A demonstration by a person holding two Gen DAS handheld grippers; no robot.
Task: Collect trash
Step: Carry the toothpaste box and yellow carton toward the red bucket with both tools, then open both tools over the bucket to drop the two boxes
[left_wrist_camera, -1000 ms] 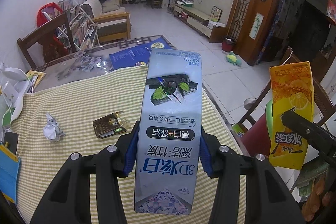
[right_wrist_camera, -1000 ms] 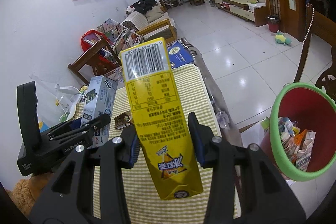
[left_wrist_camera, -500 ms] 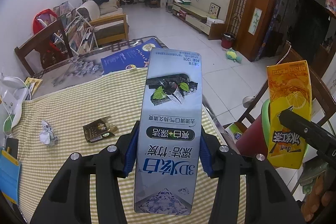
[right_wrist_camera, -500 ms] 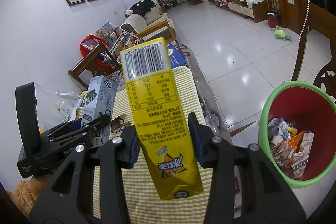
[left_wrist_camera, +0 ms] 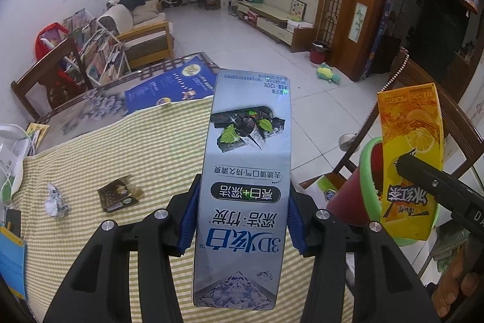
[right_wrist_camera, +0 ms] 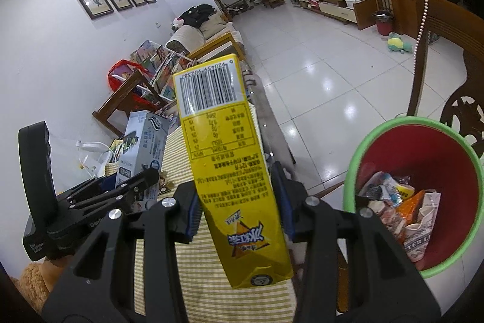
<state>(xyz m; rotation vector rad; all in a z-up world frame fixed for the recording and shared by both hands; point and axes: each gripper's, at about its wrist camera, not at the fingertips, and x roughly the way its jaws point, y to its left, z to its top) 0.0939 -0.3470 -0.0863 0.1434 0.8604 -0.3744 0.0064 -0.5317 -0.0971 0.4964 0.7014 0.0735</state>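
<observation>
Midway through a trash run, a person carries two pieces of packaging toward a red bin with a green rim point(right_wrist_camera: 423, 159), one in each handheld gripper. Fingers of the left gripper point(left_wrist_camera: 242, 220) are part-open and clamped on the sides of a silver toothpaste box point(left_wrist_camera: 246, 171), which stands up out of them and tilts away from the camera. Fingers of the right gripper point(right_wrist_camera: 239, 211) are likewise part-closed on a yellow drink carton point(right_wrist_camera: 230, 165), barcode end up. The bin, already holding wrappers, sits below and to the right of the right fingers, off the edge of the striped tabletop point(left_wrist_camera: 136, 153). Judging by this, the carry step is in hand; next, each load must be brought over the bin mouth before the fingers spread. A crumpled paper ball point(left_wrist_camera: 56, 200) and a flattened dark packet point(left_wrist_camera: 118, 196) lie on the cloth beyond the left fingers, uncollected.
</observation>
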